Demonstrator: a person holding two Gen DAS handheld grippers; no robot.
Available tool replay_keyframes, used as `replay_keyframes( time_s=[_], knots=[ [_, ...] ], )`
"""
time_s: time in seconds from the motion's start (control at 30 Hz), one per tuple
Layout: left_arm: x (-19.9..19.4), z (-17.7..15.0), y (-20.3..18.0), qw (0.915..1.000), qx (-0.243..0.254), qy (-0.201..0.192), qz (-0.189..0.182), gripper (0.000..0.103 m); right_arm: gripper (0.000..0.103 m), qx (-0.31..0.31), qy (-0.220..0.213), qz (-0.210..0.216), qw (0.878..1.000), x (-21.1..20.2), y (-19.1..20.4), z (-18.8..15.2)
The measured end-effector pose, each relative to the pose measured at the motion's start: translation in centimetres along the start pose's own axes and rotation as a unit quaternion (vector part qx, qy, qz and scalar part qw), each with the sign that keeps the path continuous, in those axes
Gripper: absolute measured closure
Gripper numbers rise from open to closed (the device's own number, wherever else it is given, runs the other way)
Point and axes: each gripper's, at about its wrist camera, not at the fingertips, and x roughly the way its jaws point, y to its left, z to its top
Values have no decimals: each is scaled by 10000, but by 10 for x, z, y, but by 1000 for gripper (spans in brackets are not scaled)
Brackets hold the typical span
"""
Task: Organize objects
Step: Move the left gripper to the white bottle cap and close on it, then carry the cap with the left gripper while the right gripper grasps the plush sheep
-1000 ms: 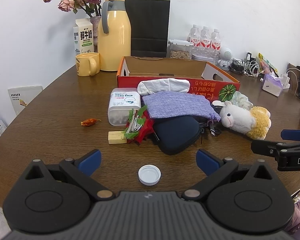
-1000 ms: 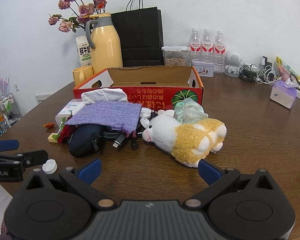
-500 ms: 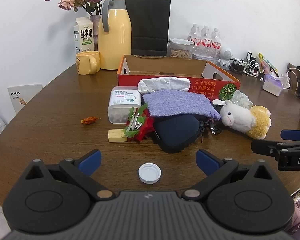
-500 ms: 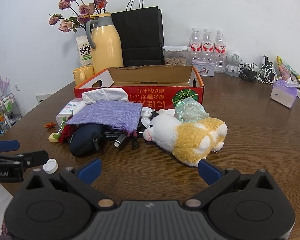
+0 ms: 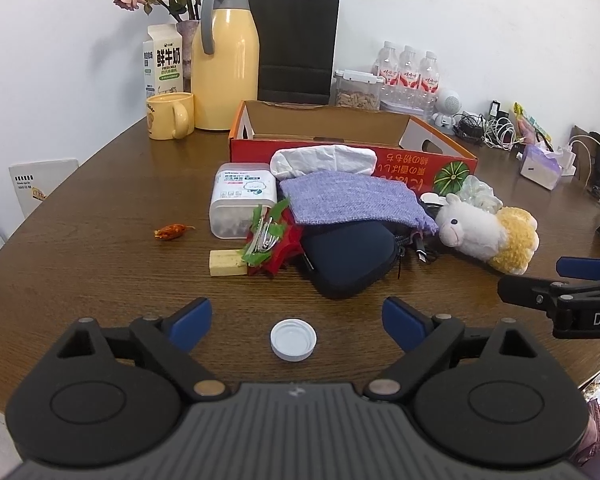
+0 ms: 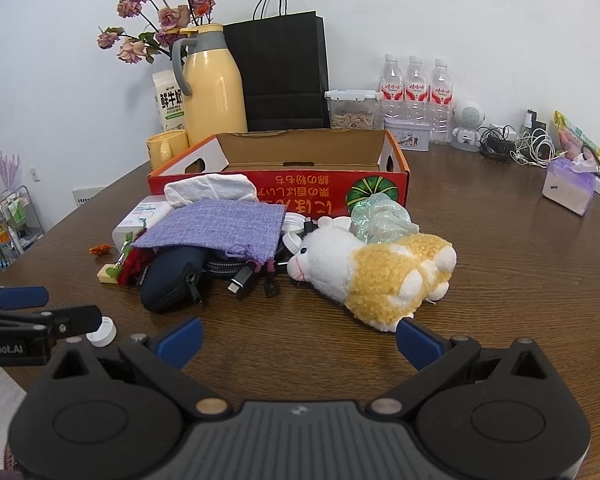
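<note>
Left wrist view | left gripper [image 5: 296, 318] spread, just narrowing, straddling white cap [image 5: 293, 339] at 6 o'clock, untouched | right gripper [image 6: 299, 338] spread, empty | likely first pick for red box [image 5: 452, 156]

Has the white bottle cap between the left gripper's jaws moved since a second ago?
No. The white bottle cap lies where it did, just in front of the navy pouch. The left gripper has just been closing slightly, not yet touching it.

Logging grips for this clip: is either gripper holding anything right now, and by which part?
Nothing is held. The left gripper has just been closing slightly around the white bottle cap without touching it. The right gripper is open over bare table.
</note>
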Motion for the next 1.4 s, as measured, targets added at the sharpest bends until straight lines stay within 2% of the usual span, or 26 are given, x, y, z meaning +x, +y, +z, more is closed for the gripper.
replay_keyframes(
  time_s=[0.13,0.2,0.27,0.43,0.57,0.83,0.93,1.13,1.4],
  knots=[
    [2,-1,0,10000,2,43,-2,10,0,1,6,-6,10000,-2,2,-1],
    [3,0,0,10000,2,87,-4,15,0,2,8,-5,10000,-2,1,-1],
    [6,-1,0,9999,-10,166,-13,25,0,4,9,-5,10000,-2,1,-1],
    [16,-5,2,9990,-67,437,-78,35,0,18,52,-11,10000,0,0,-4],
    [26,-9,2,9976,-132,657,-150,50,0,34,96,-5,9999,6,-2,-3],
    [30,-11,-4,9980,-26,624,-82,55,0,75,156,19,9998,13,-6,-4],
    [30,-10,-4,9981,-19,607,-69,74,0,73,162,23,9998,14,-6,-4],
    [30,-9,-3,9983,-60,549,-190,74,0,55,156,2,9999,16,-10,-5],
    [20,1,-5,9996,-11,199,-211,74,0,-9,43,-175,9998,21,-29,-1]
  ],
)
